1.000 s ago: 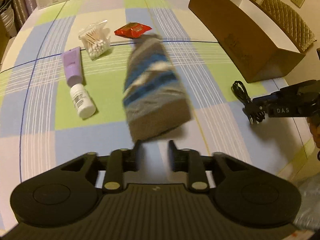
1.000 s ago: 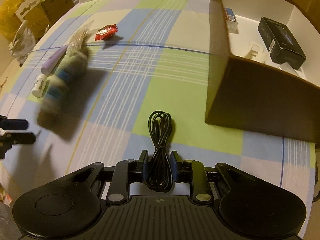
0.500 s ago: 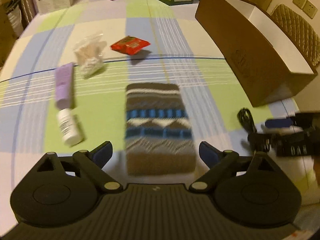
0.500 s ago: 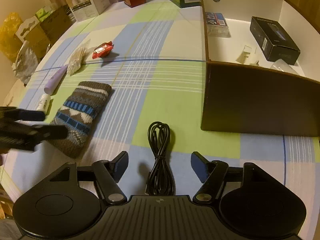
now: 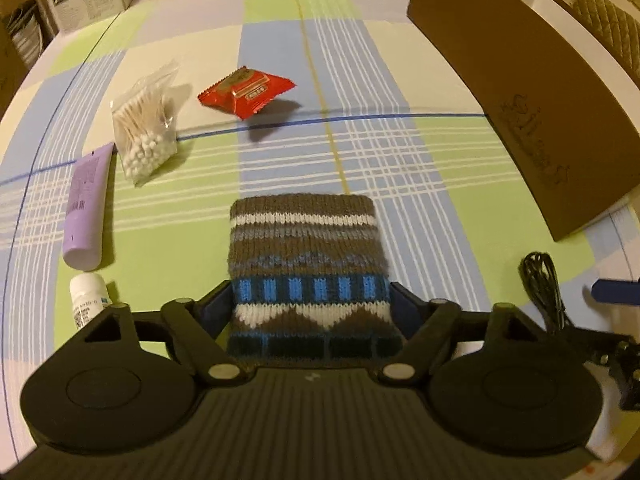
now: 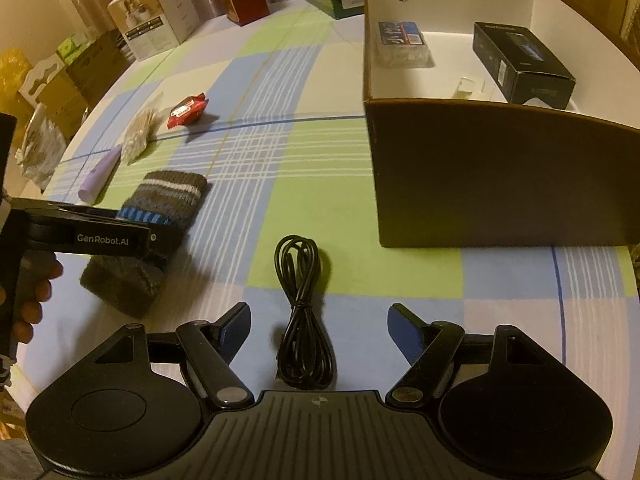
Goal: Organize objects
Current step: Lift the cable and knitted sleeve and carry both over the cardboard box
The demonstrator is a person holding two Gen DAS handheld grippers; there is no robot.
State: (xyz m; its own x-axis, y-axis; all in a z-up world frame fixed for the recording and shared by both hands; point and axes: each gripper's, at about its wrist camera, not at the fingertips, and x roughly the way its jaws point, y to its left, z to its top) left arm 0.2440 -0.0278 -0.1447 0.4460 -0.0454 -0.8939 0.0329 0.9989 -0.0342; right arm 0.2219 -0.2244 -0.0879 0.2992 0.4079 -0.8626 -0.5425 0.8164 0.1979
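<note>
**Both tongs spread over the checked counter**

Where the left wrist view looks down, the left tongs [image 5: 312, 304] stand wide, their blue-padded fingers flanking a knitted pouch [image 5: 308, 276] that lies flat on the counter [image 5: 360, 160]; whether the pads touch the knit cannot be told. Left of it lie a lilac tube [image 5: 85, 208], its print too small to read, and a white bottle [image 5: 86, 298] partly hidden behind the tongs' body. Farther off are a bag of cotton swabs [image 5: 146, 136] and a red snack packet [image 5: 247, 91] with illegible lettering. A brown cardboard box [image 5: 516, 108] shows a faint embossed script on its side that cannot be read. A coiled black cable [image 5: 540, 284] sits at right, cut off below by dark hardware.

From the right wrist view, the right tongs [image 6: 318, 328] are likewise wide, with the cable [image 6: 304, 316] lying between the fingers, apart from both. The left tongs' arm reads "GenRobot.AI" and covers the middle of the pouch [image 6: 168, 200]. Inside the box [image 6: 500, 184] rest a blue-labelled pack [image 6: 402, 42] and a black carton [image 6: 520, 64], their writing unreadable, plus small white pieces hard to make out.
</note>
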